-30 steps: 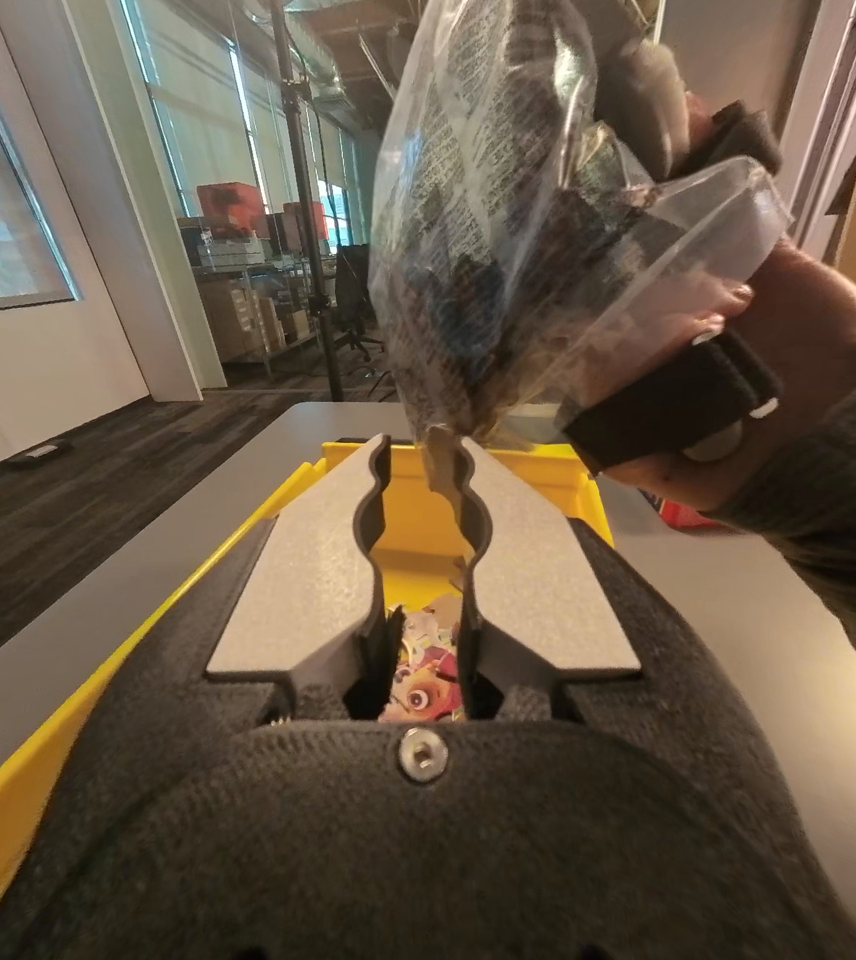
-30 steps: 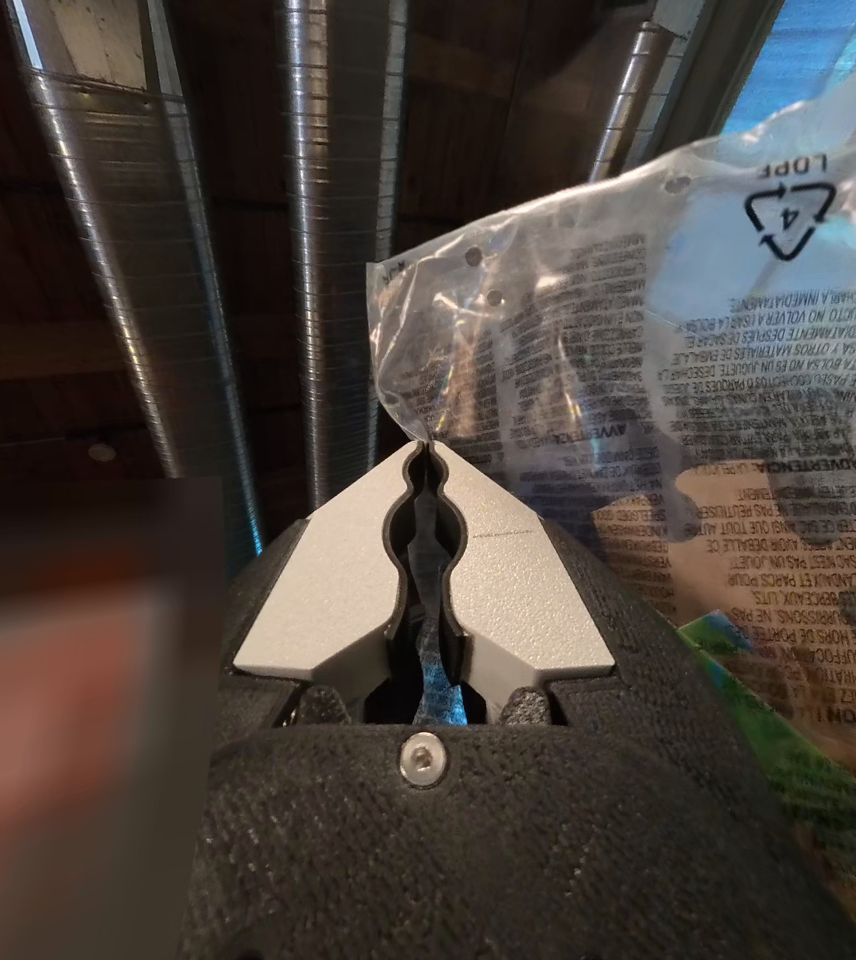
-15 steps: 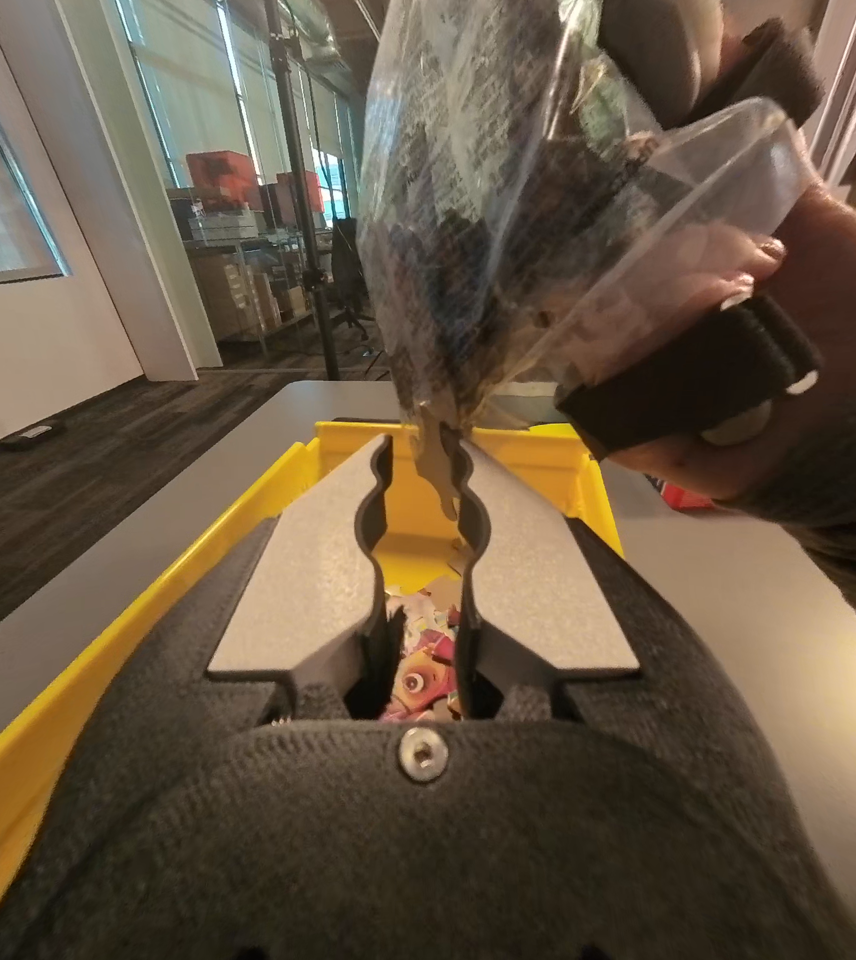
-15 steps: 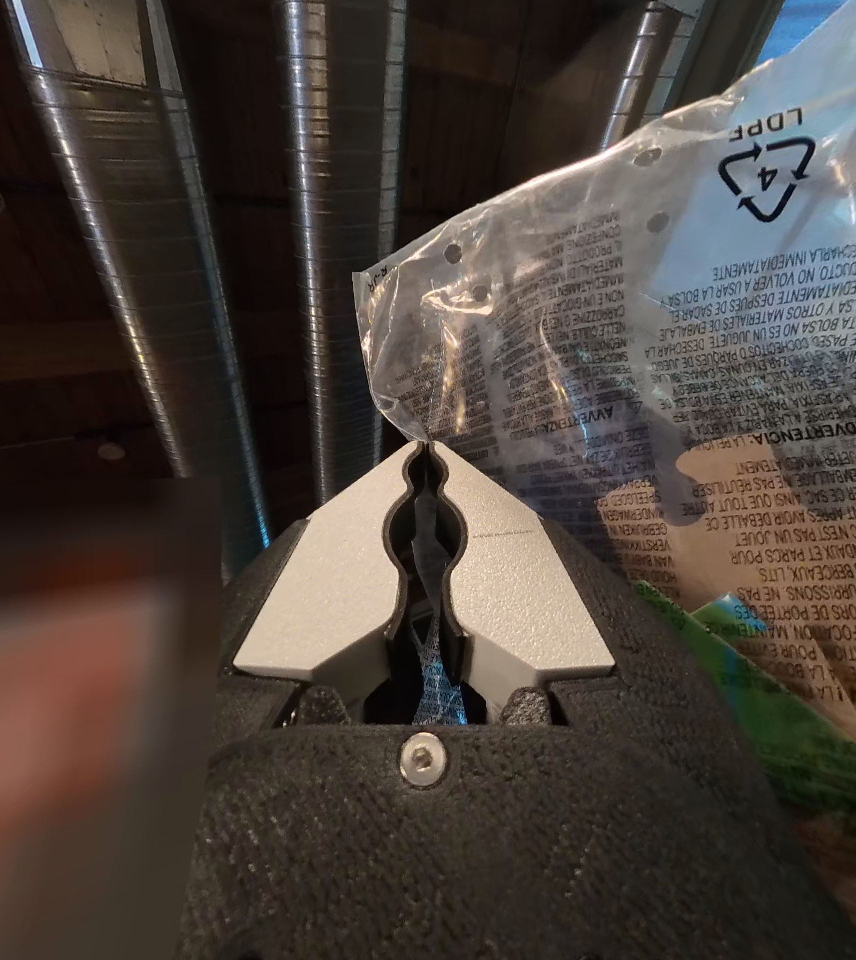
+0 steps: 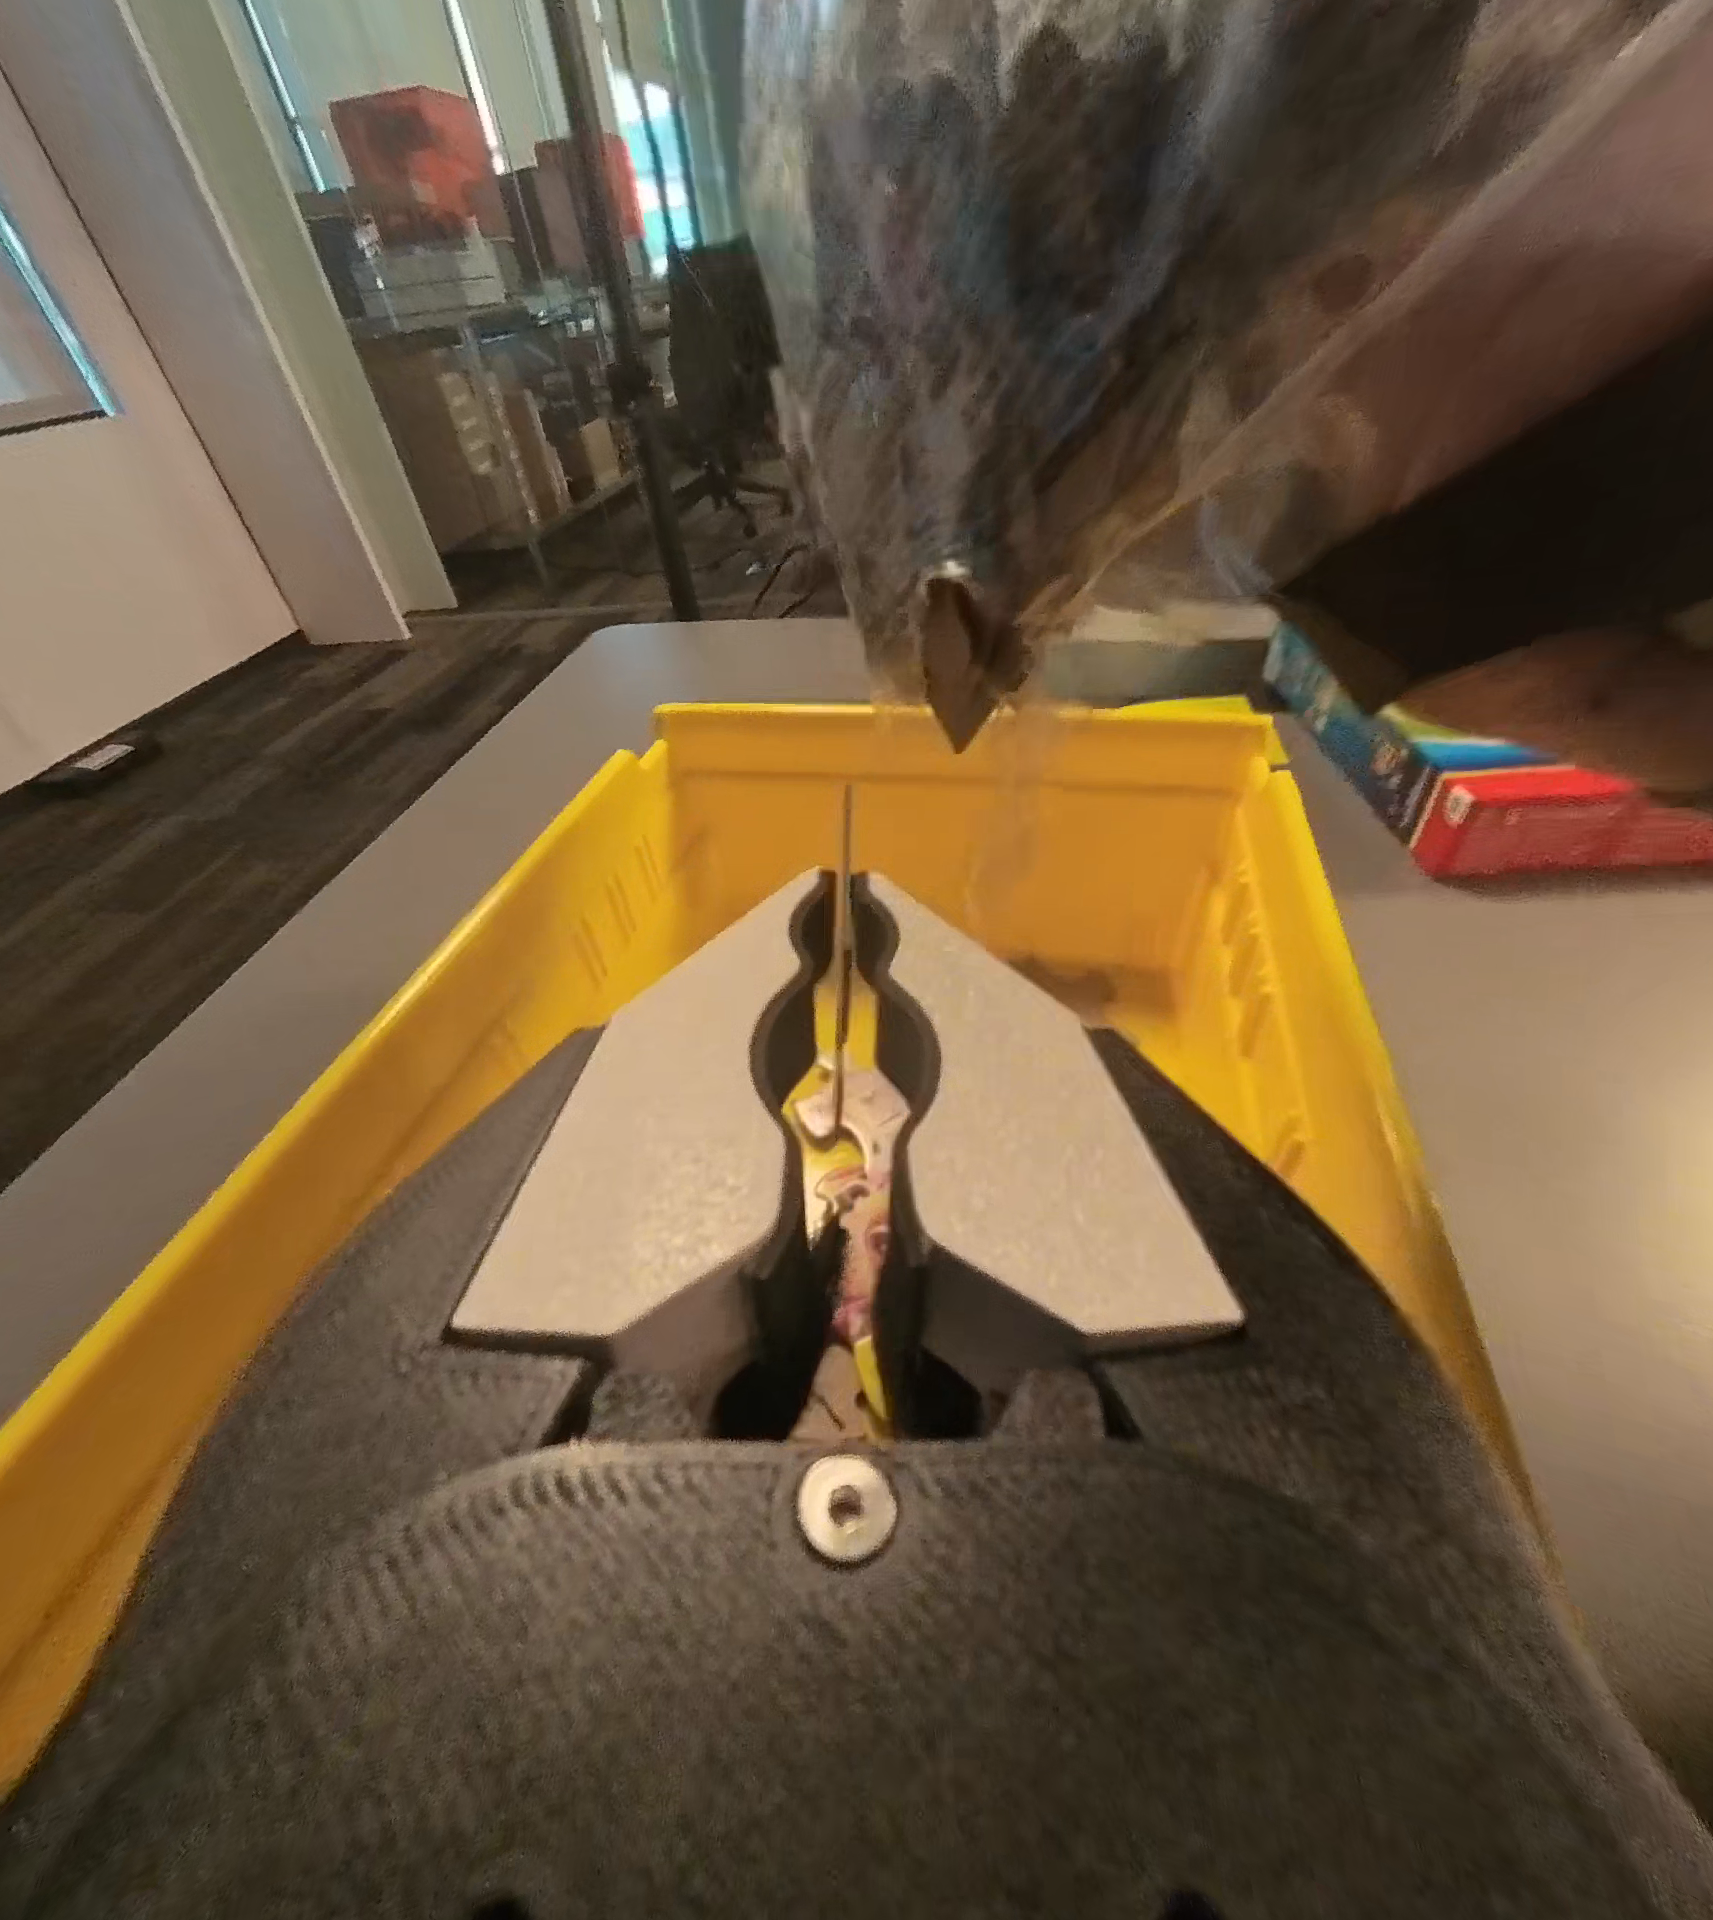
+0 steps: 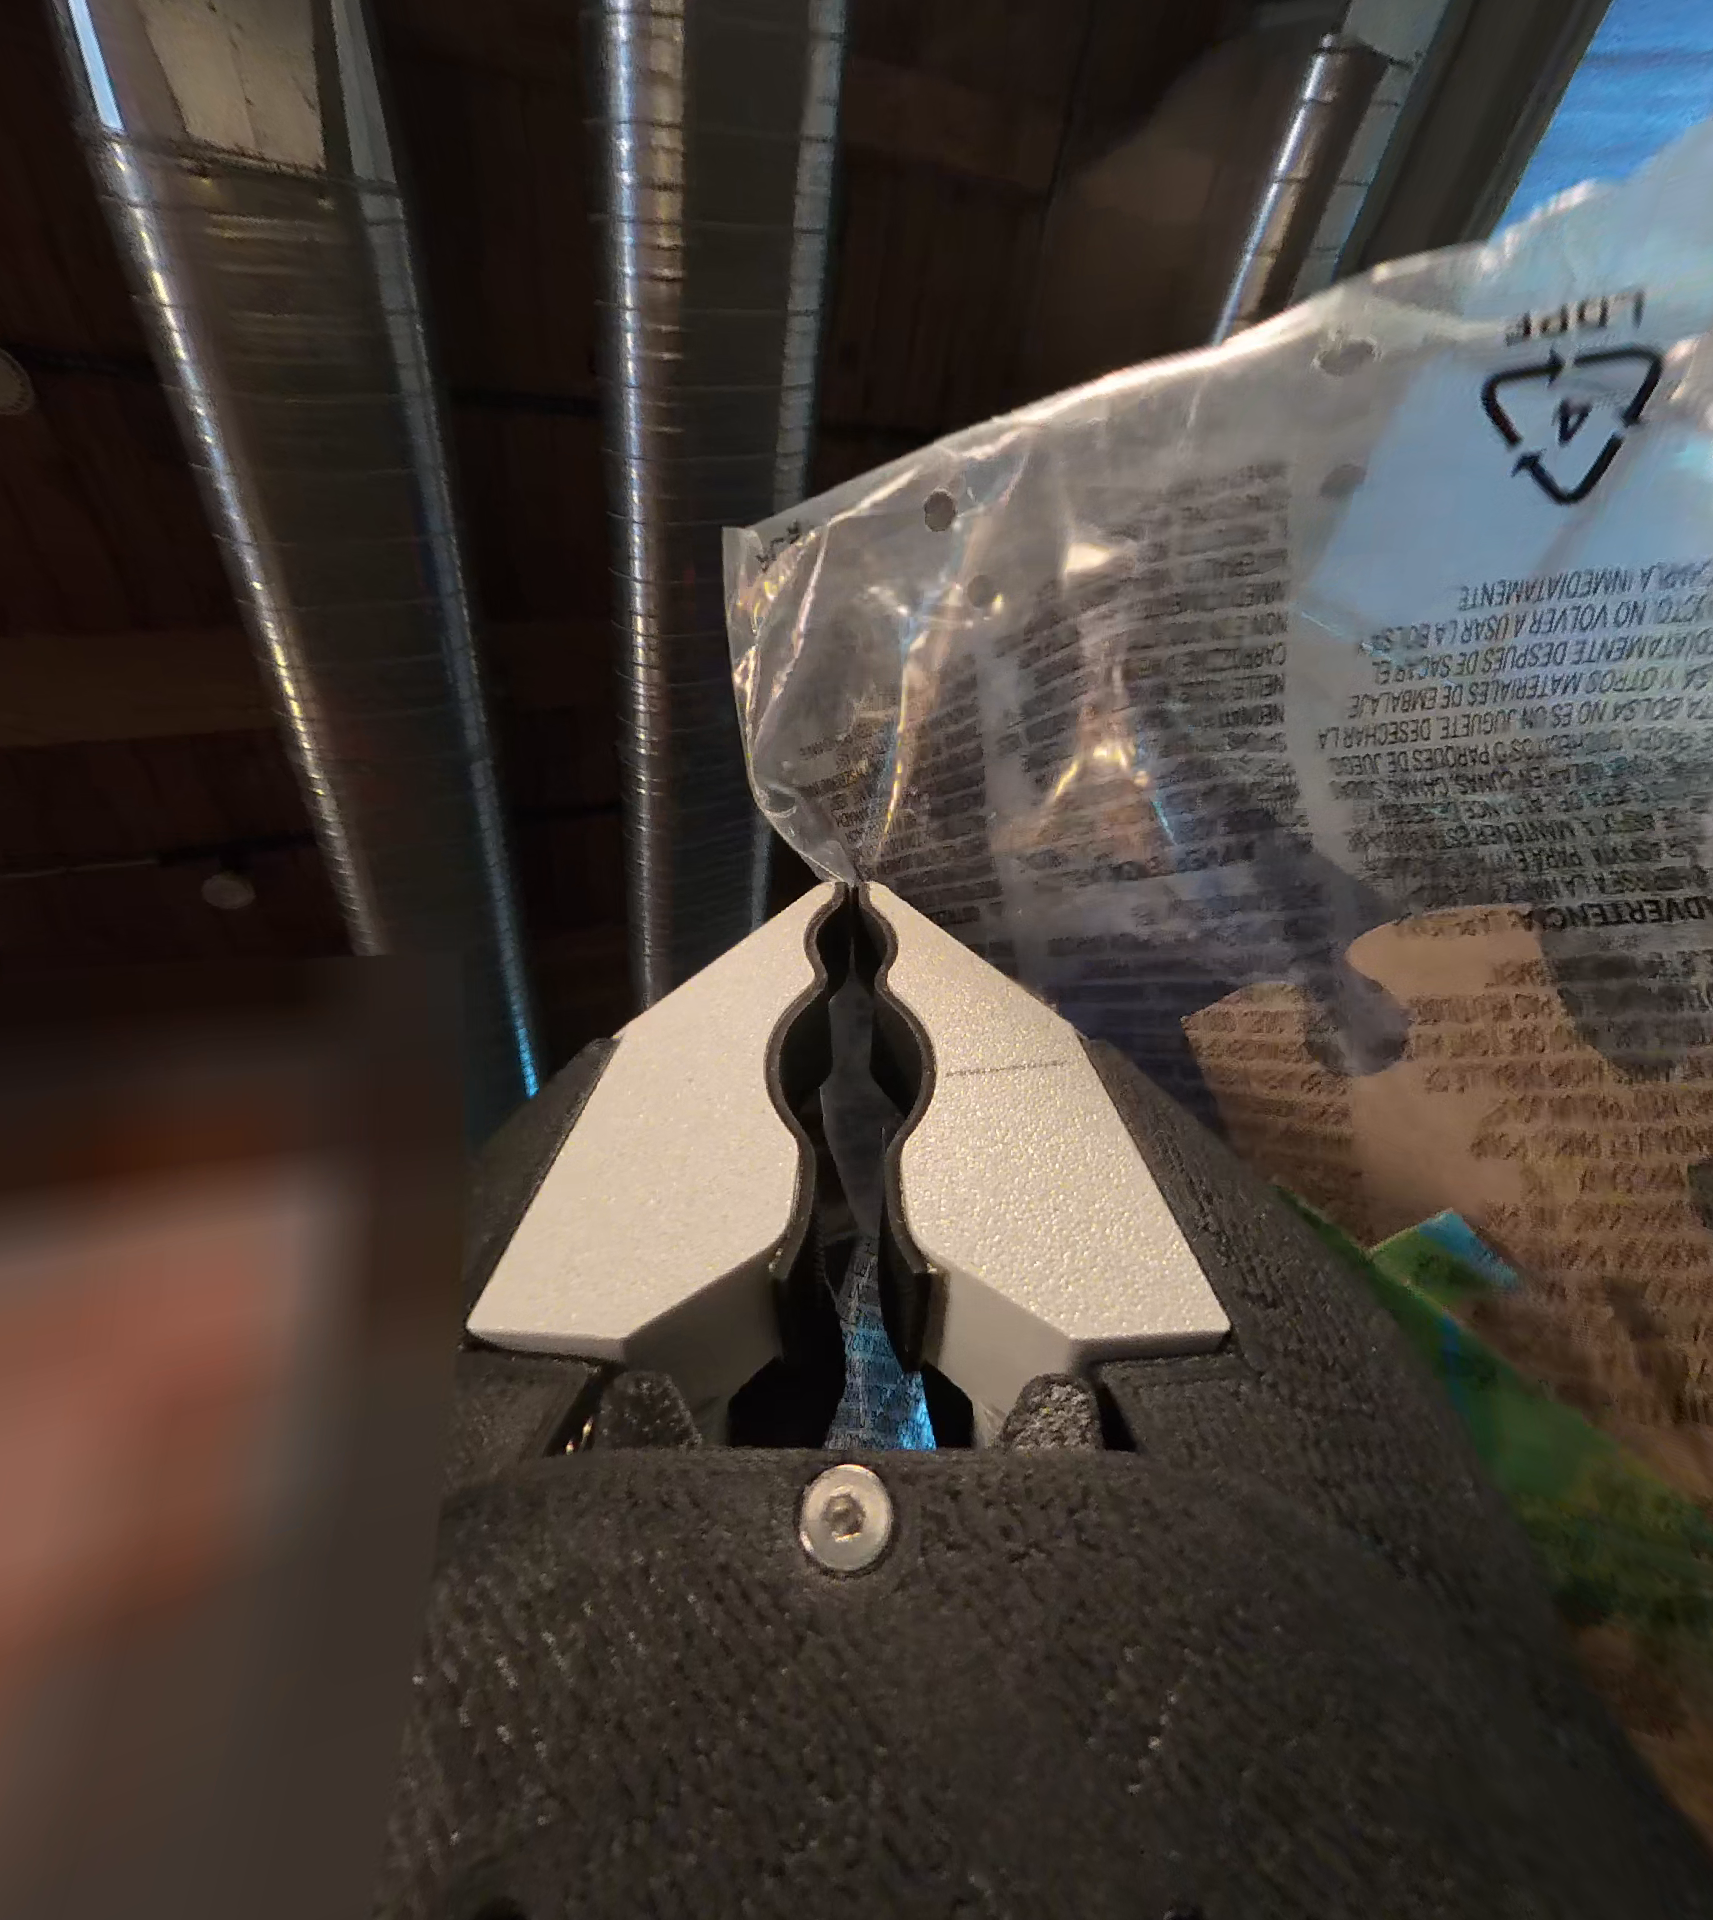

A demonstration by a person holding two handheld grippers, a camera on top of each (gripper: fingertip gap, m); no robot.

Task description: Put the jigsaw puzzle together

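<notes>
My left gripper hangs over a yellow bin and is shut on a thin flat puzzle piece, seen edge-on and sticking up past the tips. A clear printed plastic bag, blurred, hangs above the bin's far wall with a brown piece poking out of its lower end. Colourful puzzle pieces lie in the bin below the fingers. My right gripper points up at the ceiling and is shut on a corner of the same bag, which holds cardboard puzzle pieces.
A grey table carries the bin. A red and blue box lies on the table at the right, behind a person's hand with a black strap. Metal ducts run across the ceiling. Some 20 cm of space lies between my two pairs of fingers.
My left gripper's fingers were apart around a piece hanging from the bag; they have come together on a thin piece and drawn away below the bag. The right gripper keeps its hold on the bag.
</notes>
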